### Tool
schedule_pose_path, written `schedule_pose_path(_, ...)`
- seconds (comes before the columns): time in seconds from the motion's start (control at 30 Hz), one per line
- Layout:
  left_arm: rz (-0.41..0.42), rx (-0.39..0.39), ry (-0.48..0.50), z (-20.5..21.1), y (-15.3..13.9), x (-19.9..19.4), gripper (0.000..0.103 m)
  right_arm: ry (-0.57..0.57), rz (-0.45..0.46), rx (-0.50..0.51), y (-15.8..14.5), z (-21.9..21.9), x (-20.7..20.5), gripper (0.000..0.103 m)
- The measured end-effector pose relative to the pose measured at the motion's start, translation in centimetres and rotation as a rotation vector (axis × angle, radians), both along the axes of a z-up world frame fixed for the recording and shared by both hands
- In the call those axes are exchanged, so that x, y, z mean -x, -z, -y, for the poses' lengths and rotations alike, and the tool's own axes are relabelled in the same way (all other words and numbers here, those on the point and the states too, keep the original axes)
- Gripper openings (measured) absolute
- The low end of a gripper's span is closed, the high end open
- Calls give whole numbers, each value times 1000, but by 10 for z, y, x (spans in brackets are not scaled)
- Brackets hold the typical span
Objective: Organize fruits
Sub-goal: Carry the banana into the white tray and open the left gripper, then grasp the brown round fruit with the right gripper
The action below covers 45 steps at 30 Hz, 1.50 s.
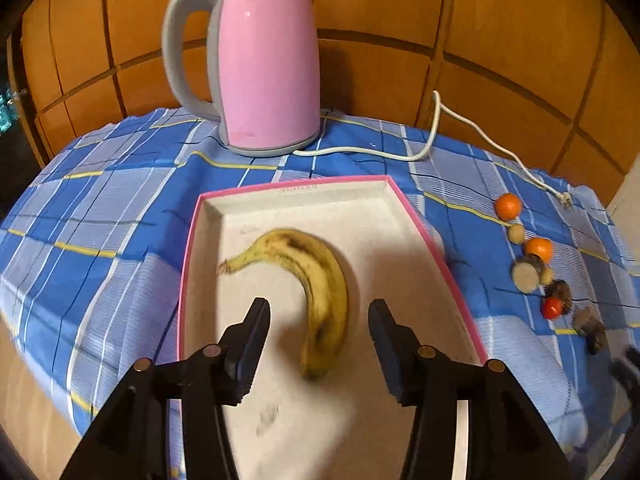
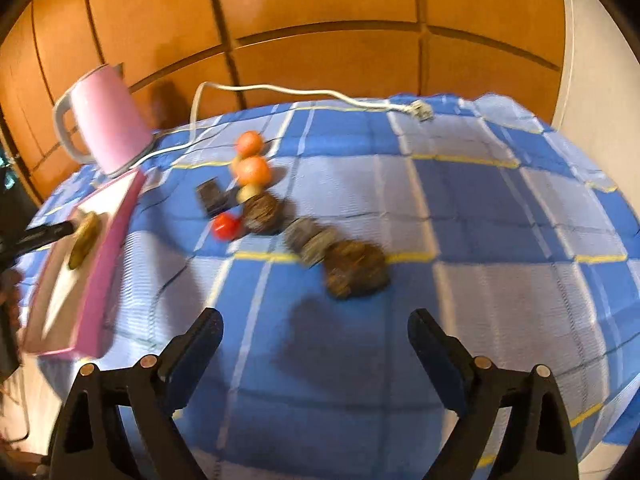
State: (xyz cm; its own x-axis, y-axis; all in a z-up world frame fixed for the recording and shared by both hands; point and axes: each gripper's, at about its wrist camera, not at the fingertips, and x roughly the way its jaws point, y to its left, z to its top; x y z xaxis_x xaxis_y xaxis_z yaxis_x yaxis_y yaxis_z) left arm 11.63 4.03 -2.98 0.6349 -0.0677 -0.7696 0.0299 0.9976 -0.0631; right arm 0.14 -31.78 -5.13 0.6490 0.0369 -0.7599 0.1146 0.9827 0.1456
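Observation:
A spotted yellow banana lies in the white box with a pink rim. My left gripper is open and straddles the banana's lower half, pads clear of it. A row of fruits lies on the checked cloth to the right of the box: two oranges, a small red fruit, and several brown and tan round pieces. The nearest big brown lump lies just ahead of my right gripper, which is wide open over bare cloth with nothing between its fingers.
A pink kettle stands behind the box, and its white cord trails right to a plug. Wooden panels back the table. The blue checked cloth drapes over the table edges. In the right wrist view the box is at far left.

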Motion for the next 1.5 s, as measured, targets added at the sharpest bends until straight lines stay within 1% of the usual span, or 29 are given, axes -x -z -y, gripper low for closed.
schedule_pose_path(0.07, 6, 11, 1, 0, -1, 12, 53, -5, -12, 23, 1, 10, -10, 95)
schedule_pose_path(0.17, 2, 19, 8, 2, -1, 28, 53, -41, -37, 58, 5, 16, -27, 94)
schedule_pose_path(0.3, -1, 33, 3, 2, 0, 47, 53, -92, -92, 100, 18, 18, -47, 86)
schedule_pose_path(0.37, 6, 31, -4, 2, 0, 55, 53, -116, -115, 116, 23, 17, -52, 78)
schedule_pose_path(0.4, 8, 30, -10, 1, -1, 58, 53, -123, -126, 129, 26, 16, -55, 70)
schedule_pose_path(0.43, 10, 31, -18, -1, -1, 61, 53, -123, -137, 152, 29, 14, -57, 59)
schedule_pose_path(0.47, 8, 32, -28, -3, 0, 64, 53, -125, -142, 162, 31, 14, -59, 56)
schedule_pose_path(0.5, 4, 32, -36, -6, 1, 66, 53, -131, -141, 158, 32, 14, -60, 49)
schedule_pose_path(0.53, -1, 31, -43, -8, 3, 68, 53, -135, -135, 164, 31, 12, -59, 48)
schedule_pose_path(0.63, -13, 35, -68, -16, 7, 72, 53, -134, -137, 194, 31, 9, -59, 48)
schedule_pose_path(0.8, -11, 48, -91, -22, 6, 77, 54, -129, -140, 177, 30, 13, -60, 48)
schedule_pose_path(0.9, 6, 39, -100, -22, 1, 79, 66, -128, -143, 186, 30, 11, -61, 48)
schedule_pose_path(1.0, 14, 50, -94, -22, -2, 81, 66, -118, -146, 165, 30, 13, -60, 48)
schedule_pose_path(1.17, 18, 56, -87, -20, -6, 83, 66, -98, -154, 158, 29, 13, -60, 48)
schedule_pose_path(1.23, 23, 54, -87, -20, -7, 83, 66, -103, -157, 173, 29, 10, -58, 48)
schedule_pose_path(1.33, 23, 54, -89, -20, -7, 84, 68, -108, -161, 170, 28, 9, -56, 48)
schedule_pose_path(1.5, 9, 54, -91, -20, -4, 83, 68, -104, -151, 160, 23, 7, -46, 48)
